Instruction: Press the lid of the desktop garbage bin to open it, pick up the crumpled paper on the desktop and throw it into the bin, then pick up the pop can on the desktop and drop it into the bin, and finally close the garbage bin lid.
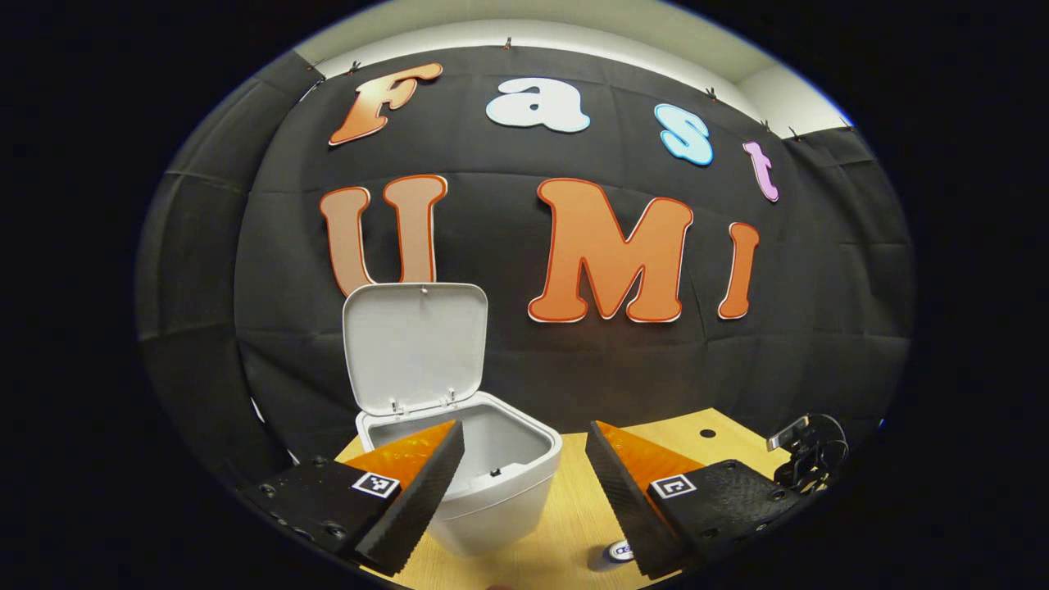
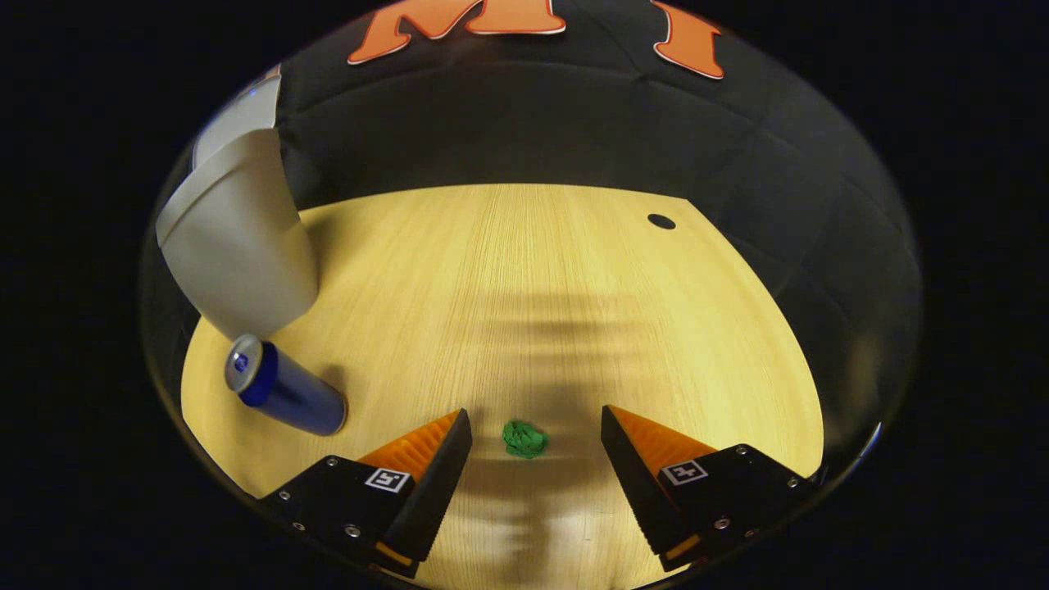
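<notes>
Bin (image 1: 492, 483) standing with lid (image 1: 415, 346) raised, visible interior bare; crumpled paper (image 2: 524, 439) lying between right gripper (image 2: 537, 459) jaws, both grippers' jaws apart

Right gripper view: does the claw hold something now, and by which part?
Nothing is held. The right claw is open above the table, with the green paper lying between its fingers.

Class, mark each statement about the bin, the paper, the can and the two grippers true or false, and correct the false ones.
1. The bin's lid stands open. True.
2. The crumpled paper is already inside the bin. False: it lies on the desktop.
3. The right gripper is open, with the paper between its fingers. True.
4. The pop can is held by a gripper. False: it rests on the desktop beside the bin.
5. The left gripper is clamped shut. False: it is open.
</notes>
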A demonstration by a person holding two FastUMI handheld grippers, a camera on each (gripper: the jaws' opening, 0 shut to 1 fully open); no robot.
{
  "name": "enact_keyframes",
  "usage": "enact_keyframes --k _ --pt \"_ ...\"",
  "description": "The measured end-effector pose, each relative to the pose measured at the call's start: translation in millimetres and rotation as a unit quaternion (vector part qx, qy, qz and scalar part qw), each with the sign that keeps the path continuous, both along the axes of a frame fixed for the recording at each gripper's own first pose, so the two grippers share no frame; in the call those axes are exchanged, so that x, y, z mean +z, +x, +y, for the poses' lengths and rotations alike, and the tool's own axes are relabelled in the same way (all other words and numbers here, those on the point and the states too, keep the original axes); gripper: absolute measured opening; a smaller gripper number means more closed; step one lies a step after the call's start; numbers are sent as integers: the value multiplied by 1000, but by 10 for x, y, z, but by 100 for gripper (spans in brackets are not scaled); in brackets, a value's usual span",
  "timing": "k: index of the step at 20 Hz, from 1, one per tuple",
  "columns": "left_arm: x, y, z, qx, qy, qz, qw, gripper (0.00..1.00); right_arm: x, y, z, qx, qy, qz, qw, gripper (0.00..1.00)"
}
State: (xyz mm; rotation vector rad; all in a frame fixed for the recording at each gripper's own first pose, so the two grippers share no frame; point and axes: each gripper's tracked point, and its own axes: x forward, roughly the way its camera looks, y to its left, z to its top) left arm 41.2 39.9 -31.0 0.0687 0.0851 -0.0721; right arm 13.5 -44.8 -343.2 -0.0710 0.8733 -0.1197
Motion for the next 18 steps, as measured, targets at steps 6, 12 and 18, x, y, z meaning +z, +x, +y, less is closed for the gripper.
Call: enact_keyframes --k 6,12,18 --pt "-92 33 274 25 3 14 1000 95 -91 21 -31 0 3 29 1000 84" --pt "-121 46 366 37 -2 18 999 95 -217 -18 -65 -16 -1 40 999 43" --pt "-97 14 342 35 1 16 999 95 -43 14 13 -12 23 34 999 10"
